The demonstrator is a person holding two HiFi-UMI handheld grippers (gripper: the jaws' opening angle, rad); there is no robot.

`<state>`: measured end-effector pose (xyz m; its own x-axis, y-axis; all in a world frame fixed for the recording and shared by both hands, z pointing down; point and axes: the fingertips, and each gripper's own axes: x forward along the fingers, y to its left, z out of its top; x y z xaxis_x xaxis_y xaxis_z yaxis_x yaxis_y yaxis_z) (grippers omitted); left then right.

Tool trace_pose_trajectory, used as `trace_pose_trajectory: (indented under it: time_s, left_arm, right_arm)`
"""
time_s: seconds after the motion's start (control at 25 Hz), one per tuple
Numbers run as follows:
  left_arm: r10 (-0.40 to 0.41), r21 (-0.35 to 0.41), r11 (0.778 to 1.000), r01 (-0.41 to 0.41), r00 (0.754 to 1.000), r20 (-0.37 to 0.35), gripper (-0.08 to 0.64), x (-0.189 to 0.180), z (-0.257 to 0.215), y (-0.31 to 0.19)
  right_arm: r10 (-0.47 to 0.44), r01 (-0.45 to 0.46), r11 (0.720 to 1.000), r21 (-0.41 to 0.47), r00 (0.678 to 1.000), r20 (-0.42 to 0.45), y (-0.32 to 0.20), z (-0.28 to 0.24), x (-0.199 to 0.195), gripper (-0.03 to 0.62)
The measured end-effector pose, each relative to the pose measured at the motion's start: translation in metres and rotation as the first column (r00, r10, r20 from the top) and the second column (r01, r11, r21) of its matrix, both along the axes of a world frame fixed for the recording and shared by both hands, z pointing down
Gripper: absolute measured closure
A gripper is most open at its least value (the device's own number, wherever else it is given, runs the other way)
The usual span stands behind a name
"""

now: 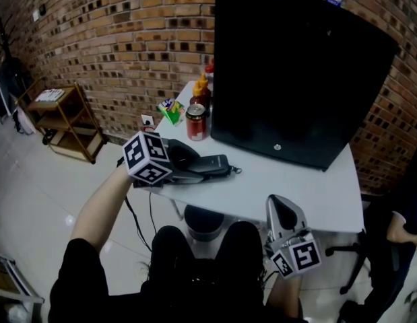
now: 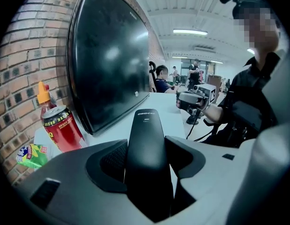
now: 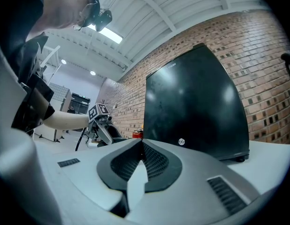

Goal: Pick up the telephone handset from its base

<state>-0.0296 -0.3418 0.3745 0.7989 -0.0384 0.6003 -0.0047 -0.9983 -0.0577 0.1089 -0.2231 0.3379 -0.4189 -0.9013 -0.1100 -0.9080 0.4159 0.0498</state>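
Closing its jaws around the handset (image 2: 145, 125) lying just in front of the monitor (image 1: 296, 73), the left gripper (image 2: 147, 144) should pinch both long sides squarely before lifting, while the right gripper (image 3: 141, 147) waits farther from the monitor, jaws together, empty.

white table (image 1: 296, 187) with monitor (image 1: 296, 73), red can (image 1: 196, 122), bottle (image 1: 201, 89), green packet (image 1: 171, 110), telephone (image 1: 209, 165)

Desk (image 1: 296, 180): monitor (image 1: 296, 73) upright on the far half, from mid-desk to the right edge. Far left corner: bottle (image 1: 201, 89) hindmost, can (image 1: 196, 122) just before it, packet (image 1: 171, 110) left of the can. Telephone handset (image 1: 213, 164) by the left edge, before the can, lying crosswise. Floor (image 1: 33, 187): shelf cart (image 1: 63, 116) well left of the desk, against the brick wall (image 1: 114, 39)
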Motion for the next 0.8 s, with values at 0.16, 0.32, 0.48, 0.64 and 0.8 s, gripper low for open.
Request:
trace_pose_trajectory:
  time_s: [0.16,0.32,0.48,0.64,0.8]
  left_arm:
    - [-0.017,0.019,1.000,0.019,0.995,-0.094,0.302,-0.007,-0.017,-0.002]
    - [-0.089,-0.021,0.996,0.086,0.953,-0.290,0.304,-0.023,-0.041,-0.006]
    - [-0.123,-0.029,0.992,0.122,0.895,-0.429,0.304,-0.049,-0.059,-0.005]
    - [-0.137,-0.040,0.990,0.138,0.825,-0.549,0.305,-0.079,-0.078,-0.003]
    - [-0.131,-0.042,0.989,0.140,0.721,-0.680,0.305,-0.108,-0.095,0.004]
  right_arm:
    - [-0.003,0.003,1.000,0.005,1.000,-0.003,-0.001,-0.002,-0.002,0.583]
    - [-0.017,0.017,1.000,0.003,1.000,-0.018,-0.001,-0.003,-0.004,0.583]
    - [-0.024,0.024,1.000,0.001,0.999,-0.037,-0.003,-0.007,-0.006,0.583]
    - [-0.022,0.023,1.000,0.014,1.000,-0.019,0.002,-0.009,-0.004,0.583]
    - [0.000,0.000,1.000,0.020,1.000,0.015,0.005,-0.008,0.006,0.583]
